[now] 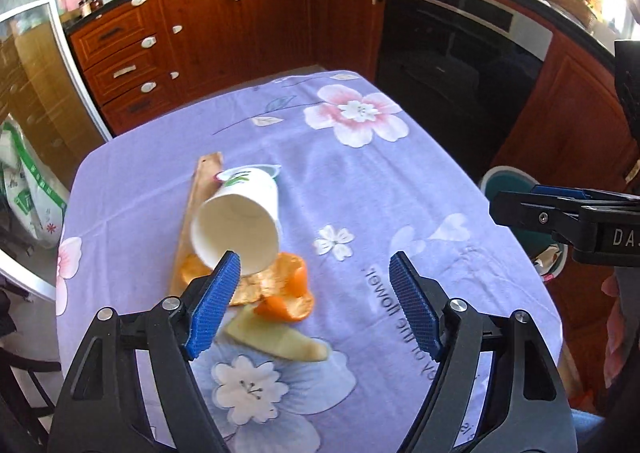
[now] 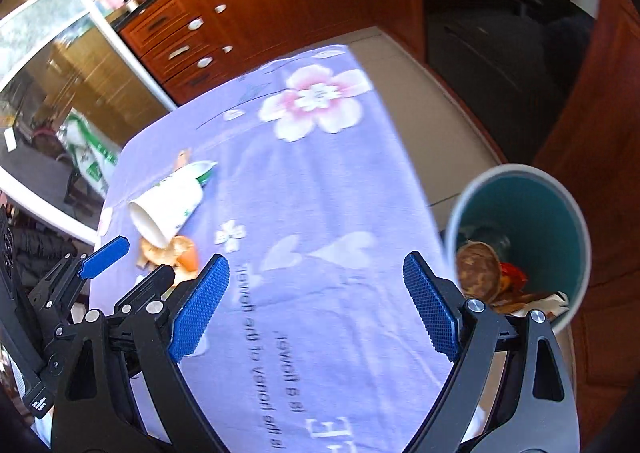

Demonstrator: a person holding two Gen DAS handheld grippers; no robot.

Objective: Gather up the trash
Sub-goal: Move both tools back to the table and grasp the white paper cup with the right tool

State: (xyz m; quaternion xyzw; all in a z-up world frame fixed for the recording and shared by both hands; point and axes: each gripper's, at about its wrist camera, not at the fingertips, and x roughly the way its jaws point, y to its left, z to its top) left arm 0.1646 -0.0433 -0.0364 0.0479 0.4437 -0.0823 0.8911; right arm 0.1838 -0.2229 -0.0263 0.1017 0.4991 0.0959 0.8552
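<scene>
A white paper cup lies on its side on the purple flowered tablecloth, mouth toward me, over a brown wooden stick. Orange peel and a pale fruit slice lie in front of it. My left gripper is open above the cloth, its left pad close to the cup's rim. My right gripper is open and empty above the cloth's right part; the cup and peel lie to its left. A teal bin holding trash stands beside the table.
Wooden kitchen cabinets and a black oven stand behind the table. A white-and-green bag sits on the floor at left. The right gripper shows at the right edge of the left wrist view, over the bin.
</scene>
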